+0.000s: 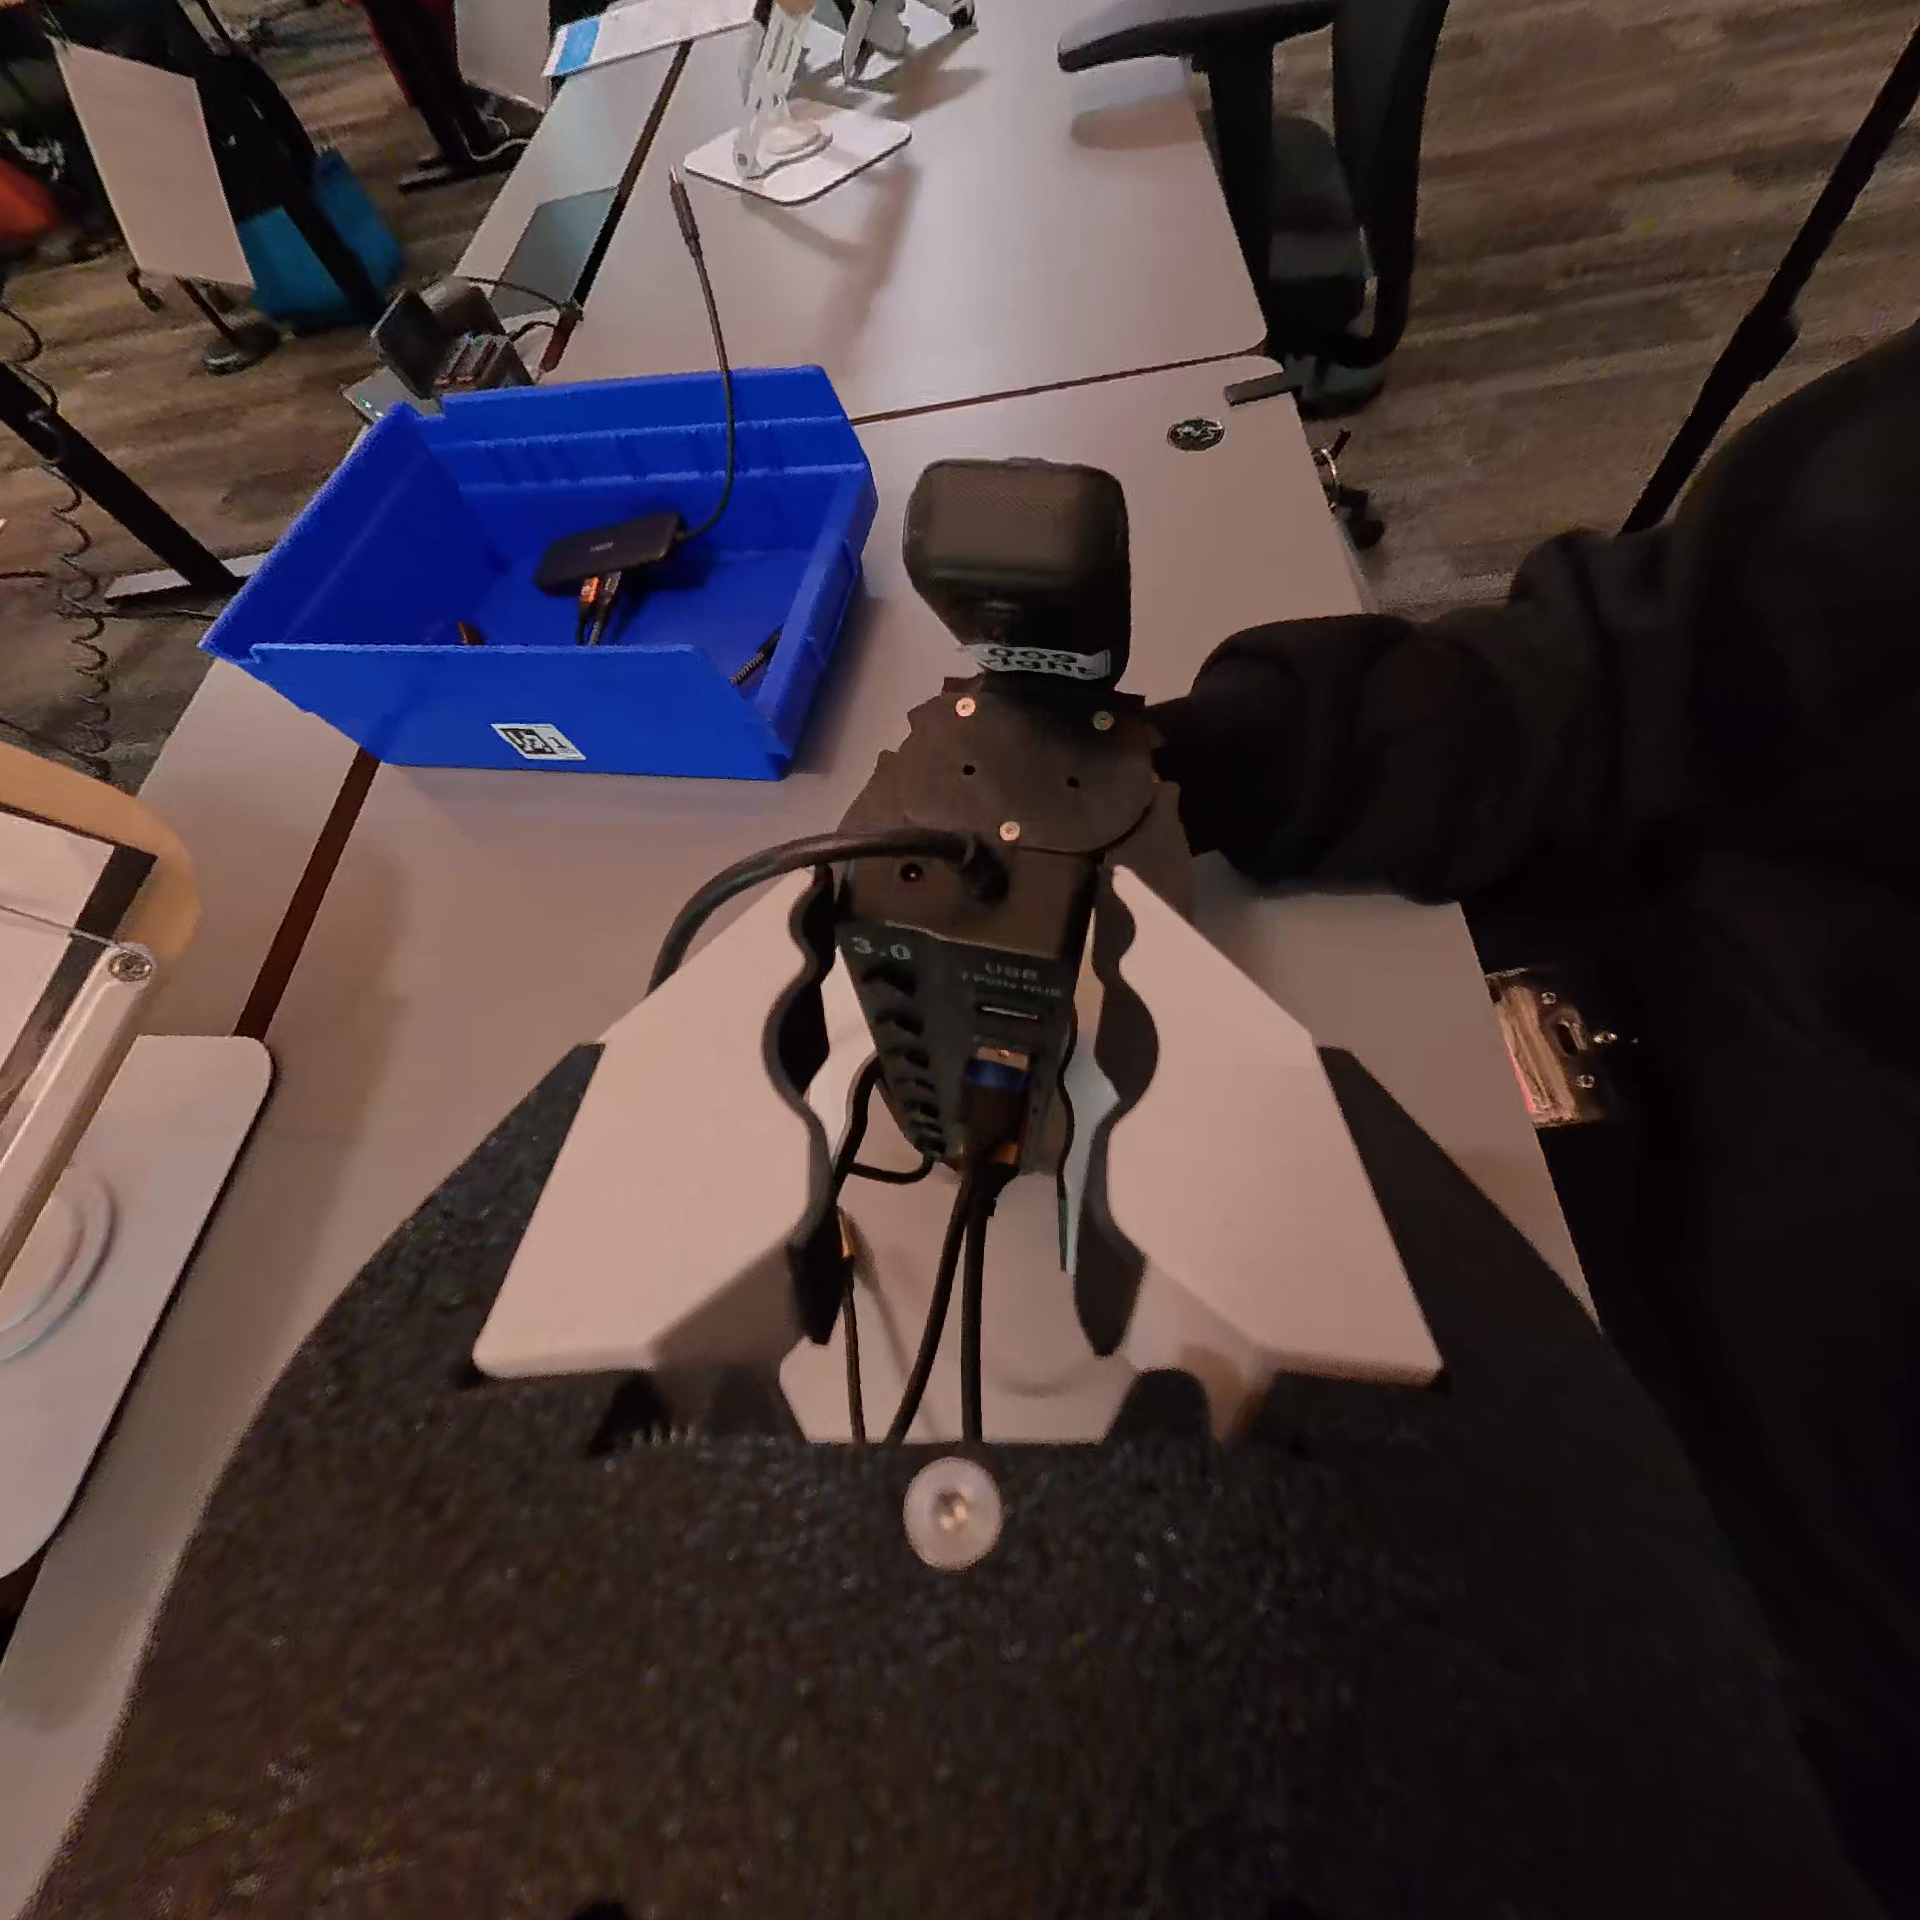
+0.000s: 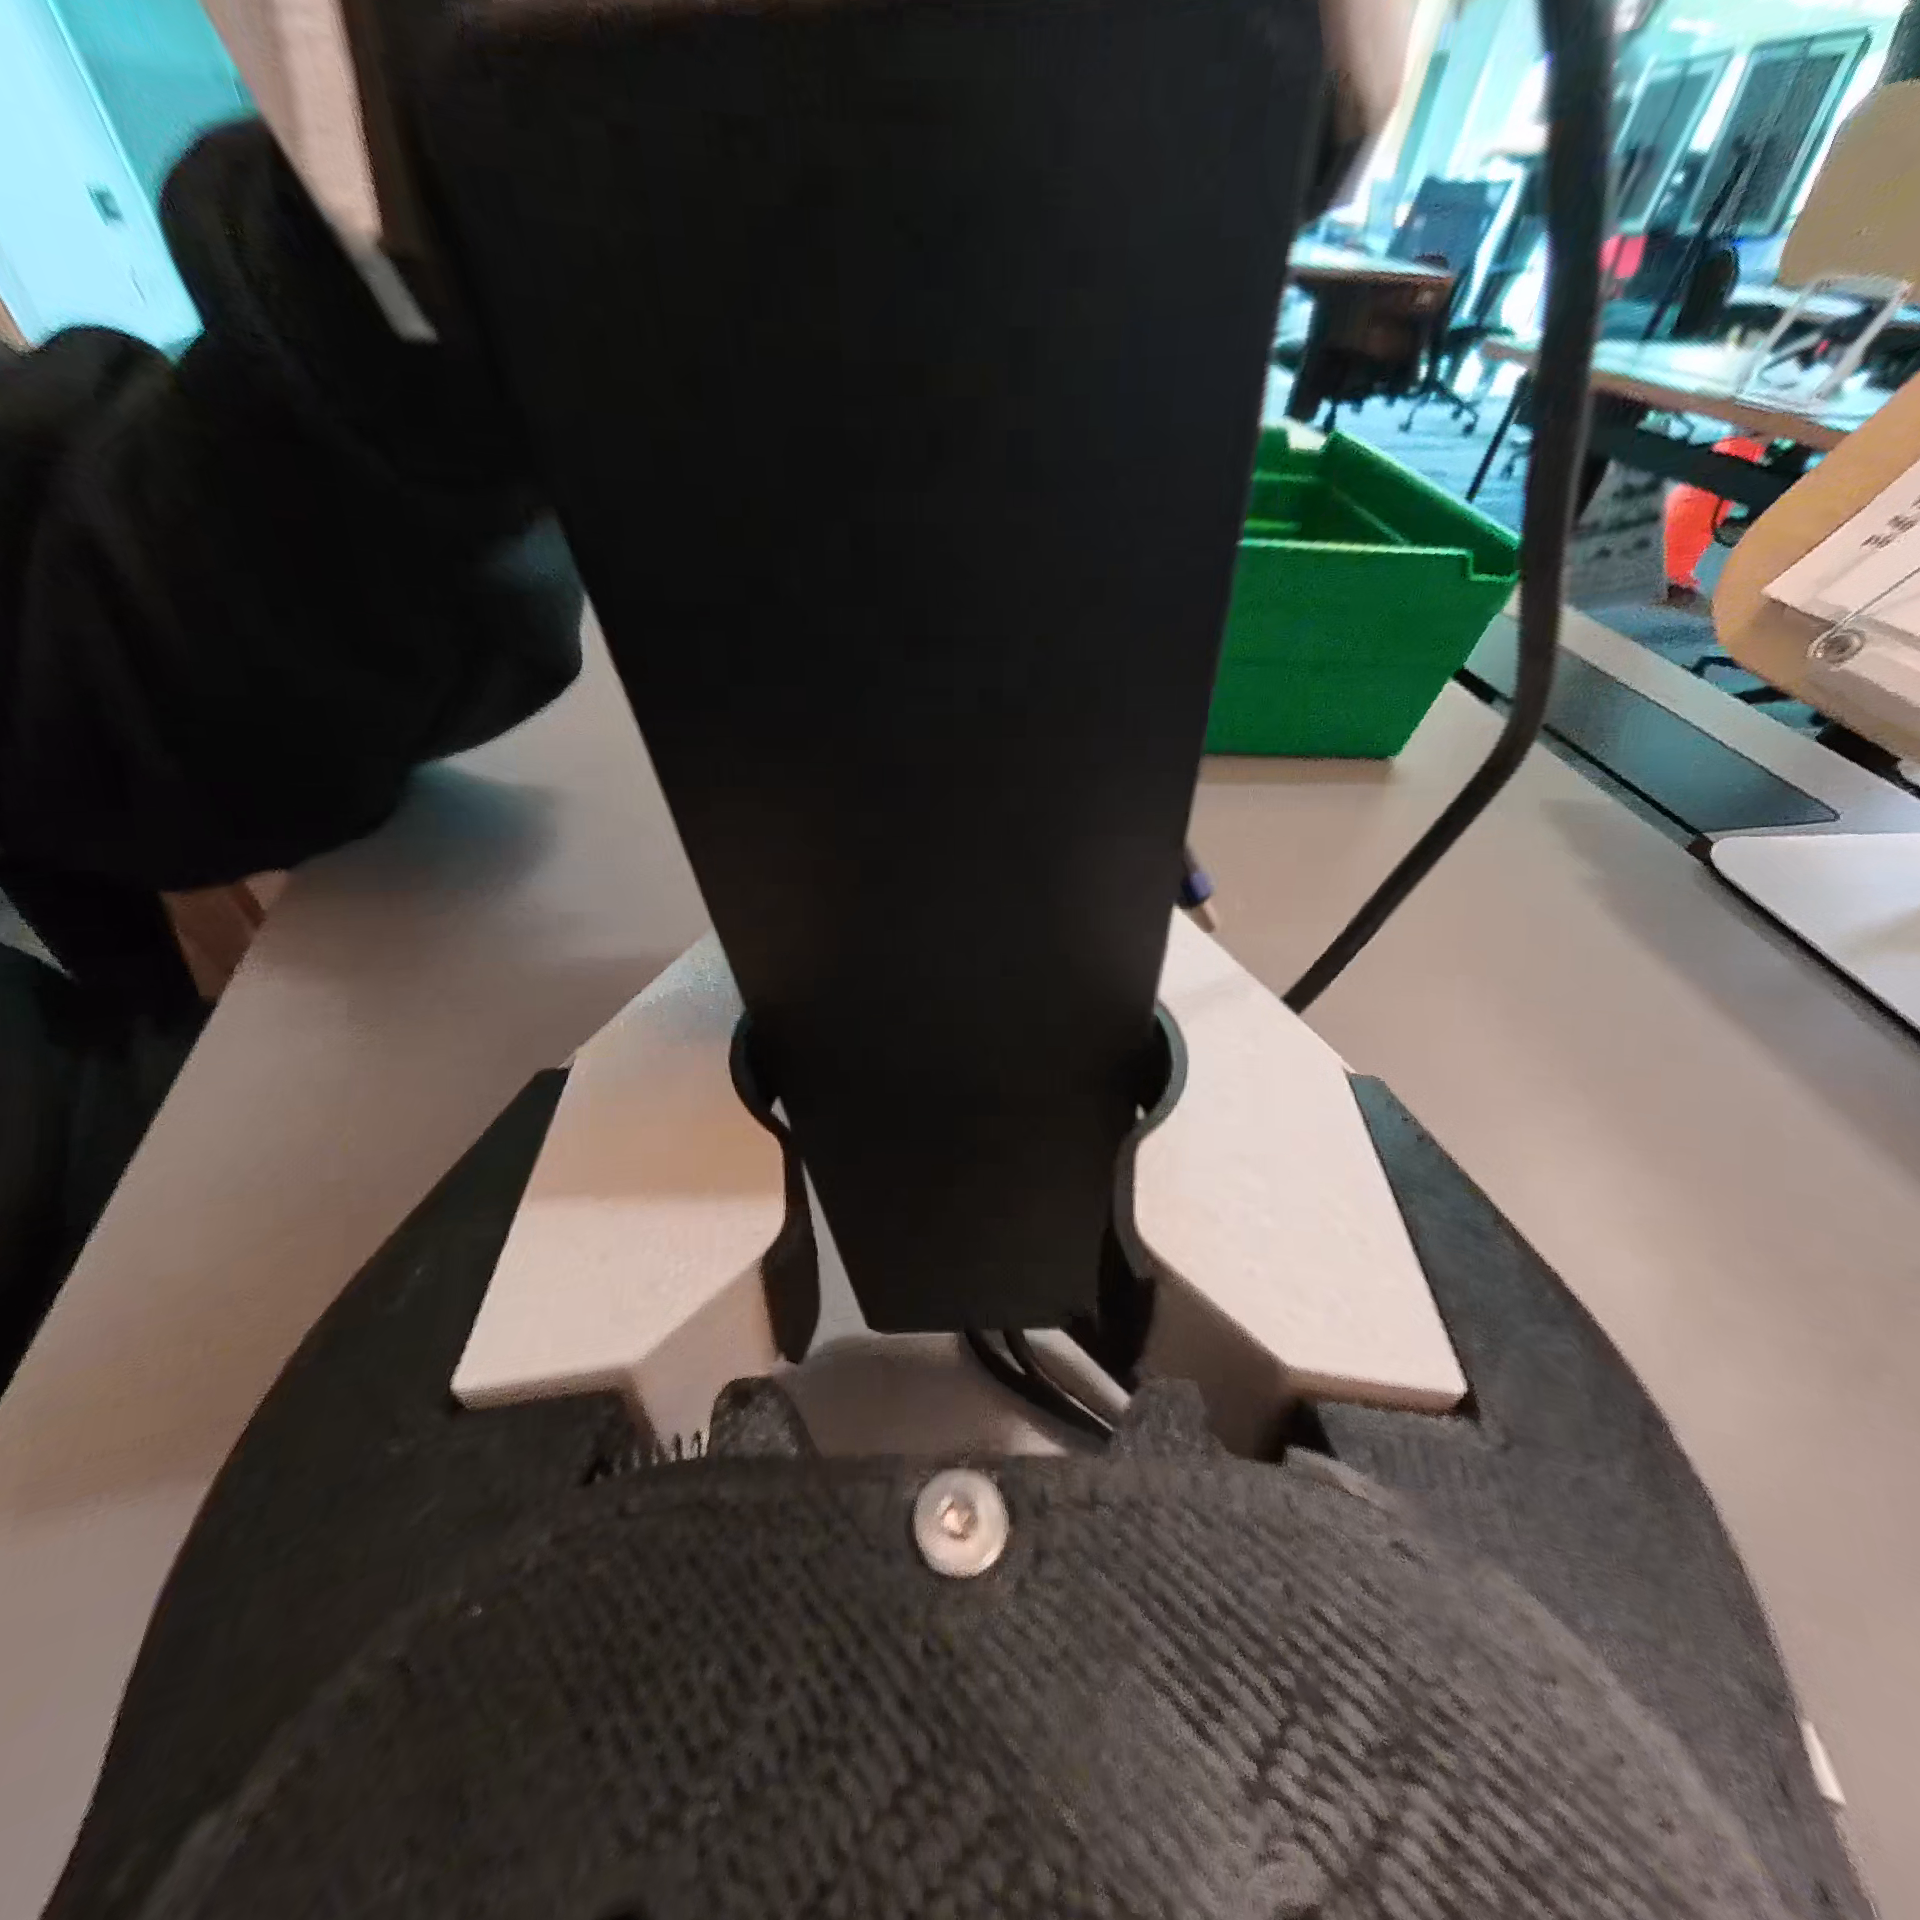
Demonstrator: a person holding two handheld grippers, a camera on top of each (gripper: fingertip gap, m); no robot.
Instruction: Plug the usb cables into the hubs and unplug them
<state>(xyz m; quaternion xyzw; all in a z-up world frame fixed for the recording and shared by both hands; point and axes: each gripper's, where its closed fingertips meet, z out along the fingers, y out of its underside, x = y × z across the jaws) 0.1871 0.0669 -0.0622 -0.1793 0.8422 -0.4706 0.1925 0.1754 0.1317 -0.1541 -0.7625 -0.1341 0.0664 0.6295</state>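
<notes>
Black plastic hub (image 1: 961,1023) stands upright right between the fingers of the left claw (image 1: 951,1081), which sits spread around it, with a visible gap on each side, so not squeezing. The port side faces this claw, and a blue-tipped usb plug (image 1: 1000,1086) sits in one of the lower ports, its cable dropping down toward the claw's base. A thicker black cable (image 1: 769,878) leaves the hub's top end. From the opposite side, the right claw (image 2: 956,1153) is pinching the hub's (image 2: 894,623) plain back at its lower end. Beyond the left claw and off to its left, a blue bin (image 1: 582,665) on the worktop (image 1: 499,883) holds a second, flat hub (image 1: 608,551).
</notes>
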